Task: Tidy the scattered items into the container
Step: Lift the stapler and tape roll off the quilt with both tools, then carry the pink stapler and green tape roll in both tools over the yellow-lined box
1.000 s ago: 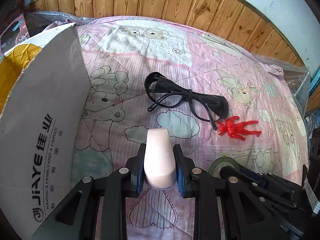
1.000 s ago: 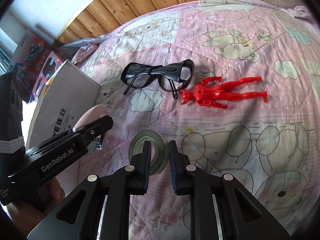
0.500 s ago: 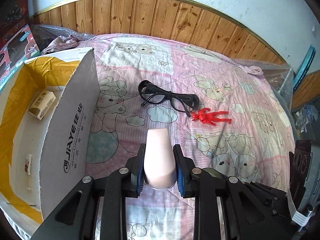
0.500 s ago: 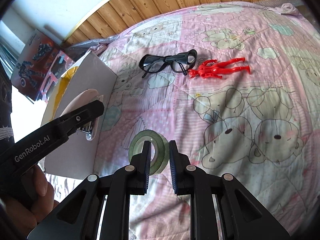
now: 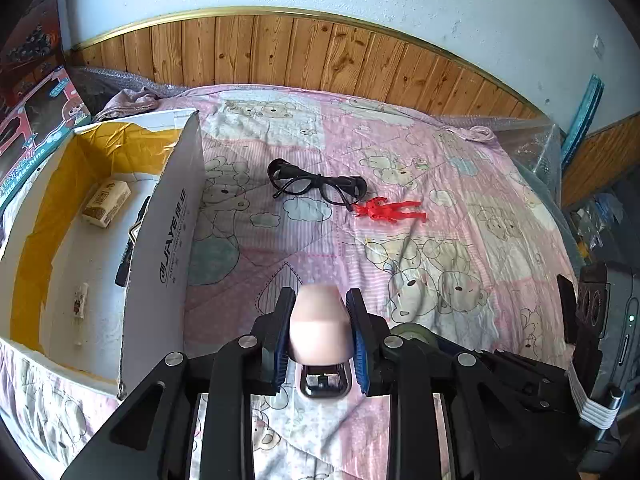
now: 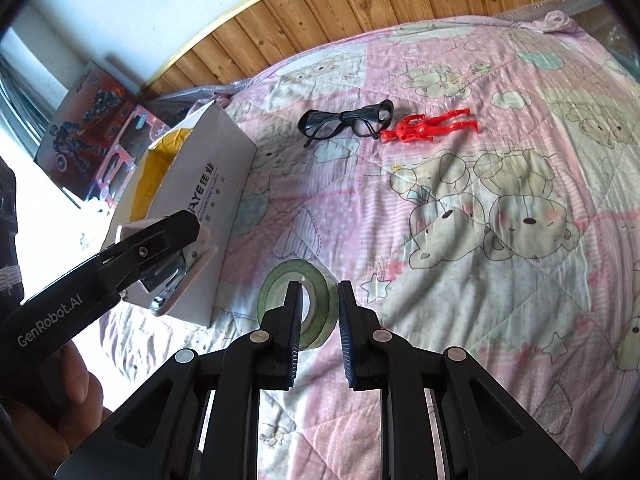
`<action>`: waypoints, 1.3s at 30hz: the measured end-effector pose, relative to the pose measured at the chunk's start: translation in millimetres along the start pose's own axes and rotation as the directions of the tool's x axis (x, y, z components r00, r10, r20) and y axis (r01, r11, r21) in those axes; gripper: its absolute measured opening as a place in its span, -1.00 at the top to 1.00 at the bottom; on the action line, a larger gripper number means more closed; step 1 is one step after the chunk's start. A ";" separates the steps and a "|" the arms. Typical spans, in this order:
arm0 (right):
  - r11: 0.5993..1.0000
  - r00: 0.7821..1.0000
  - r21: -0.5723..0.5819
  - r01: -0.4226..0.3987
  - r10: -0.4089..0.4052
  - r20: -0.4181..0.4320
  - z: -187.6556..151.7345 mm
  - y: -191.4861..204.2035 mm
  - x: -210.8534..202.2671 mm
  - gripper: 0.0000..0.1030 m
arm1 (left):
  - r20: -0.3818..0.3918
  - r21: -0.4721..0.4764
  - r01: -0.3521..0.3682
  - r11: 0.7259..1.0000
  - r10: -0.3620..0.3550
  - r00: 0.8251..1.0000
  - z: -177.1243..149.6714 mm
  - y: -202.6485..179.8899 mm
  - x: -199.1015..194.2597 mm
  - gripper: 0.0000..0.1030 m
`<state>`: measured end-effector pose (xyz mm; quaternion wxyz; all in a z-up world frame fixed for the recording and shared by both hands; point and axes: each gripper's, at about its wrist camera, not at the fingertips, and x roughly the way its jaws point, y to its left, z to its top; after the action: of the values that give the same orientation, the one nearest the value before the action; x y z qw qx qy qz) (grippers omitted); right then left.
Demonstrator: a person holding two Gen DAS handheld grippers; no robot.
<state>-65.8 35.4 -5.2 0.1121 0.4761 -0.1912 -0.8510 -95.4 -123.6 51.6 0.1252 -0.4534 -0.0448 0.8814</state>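
Note:
My left gripper (image 5: pixel 320 300) is shut on a pale pink stapler (image 5: pixel 318 328), held above the quilt just right of the white cardboard box (image 5: pixel 172 240). In the right wrist view the left gripper (image 6: pixel 160 240) and its stapler (image 6: pixel 176 276) hang by the box (image 6: pixel 208 188) wall's near corner. My right gripper (image 6: pixel 319 292) is shut on the wall of a green tape roll (image 6: pixel 280 284), one finger through its hole. Black glasses (image 5: pixel 316 186) (image 6: pixel 346 120) and a red toy figure (image 5: pixel 390 210) (image 6: pixel 428 128) lie on the quilt farther off.
The box has a yellow lining and holds a small carton (image 5: pixel 106 202), a black pen (image 5: pixel 130 240) and a small tube (image 5: pixel 80 304). Toy boxes (image 6: pixel 92 120) stand left of it. A wooden wall panel (image 5: pixel 320 52) borders the bed. A hand (image 6: pixel 48 392) grips the left tool.
Both grippers have risen and drawn back from the quilt with stapler and tape held. The box interior has come into the left wrist view.

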 end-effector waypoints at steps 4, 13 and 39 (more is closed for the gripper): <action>1.000 1.000 -0.010 -0.001 0.001 0.018 -8.8 7.3 -12.1 0.65 | 0.023 0.021 0.004 1.000 -0.005 1.000 -6.4 -6.5 -16.9 0.48; 0.999 0.998 -0.038 -0.002 0.004 0.055 -27.7 24.0 -34.8 0.65 | 0.083 0.046 0.013 0.999 -0.016 0.996 -18.6 -15.4 -53.1 0.48; 0.982 0.997 -0.190 -0.025 0.038 0.067 -64.9 116.3 -49.3 0.65 | 0.183 -0.042 0.020 0.999 -0.012 0.983 -58.0 50.3 -119.0 0.48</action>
<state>16.3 -65.3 52.2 0.1634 0.4301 -0.1209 -0.8796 8.9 -205.2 101.7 0.1176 -0.3727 -0.0791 0.9170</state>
